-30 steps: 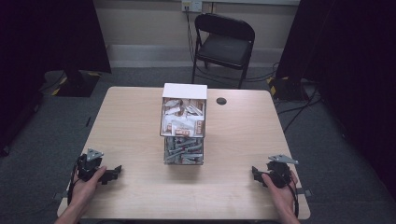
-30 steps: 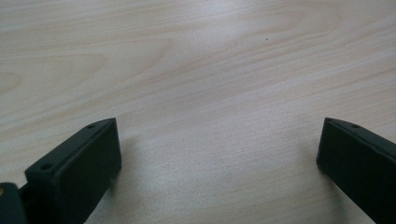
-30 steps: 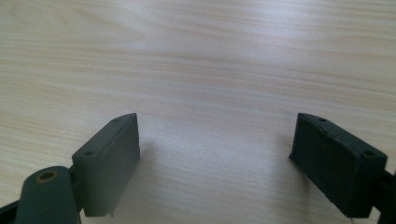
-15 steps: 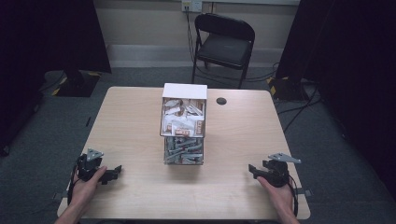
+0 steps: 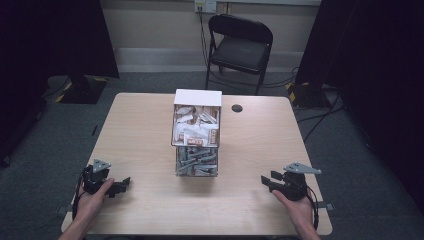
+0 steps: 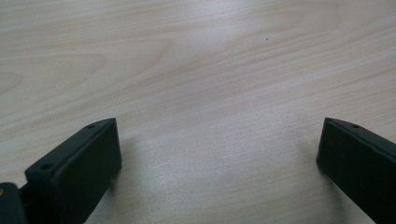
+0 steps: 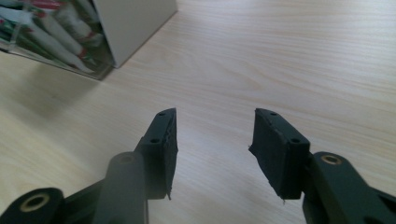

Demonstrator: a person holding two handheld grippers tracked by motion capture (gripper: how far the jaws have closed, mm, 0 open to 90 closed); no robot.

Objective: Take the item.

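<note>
A test room or lab, bare wood table (image 5: 145, 130), folding chair (image 5: 239, 47), dark curtains (image 5: 55, 35), cables on grey carpet (image 5: 320, 107)

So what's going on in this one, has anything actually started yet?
Not really. A person sits at the wooden table with a gripper in each hand: the left gripper near the front left corner, the right gripper near the front right. Both are open and hold nothing; each points inward over bare tabletop. In the middle stands a clear dispenser box with a white top, filled with small packets, untouched. A small black disc lies behind it.
</note>
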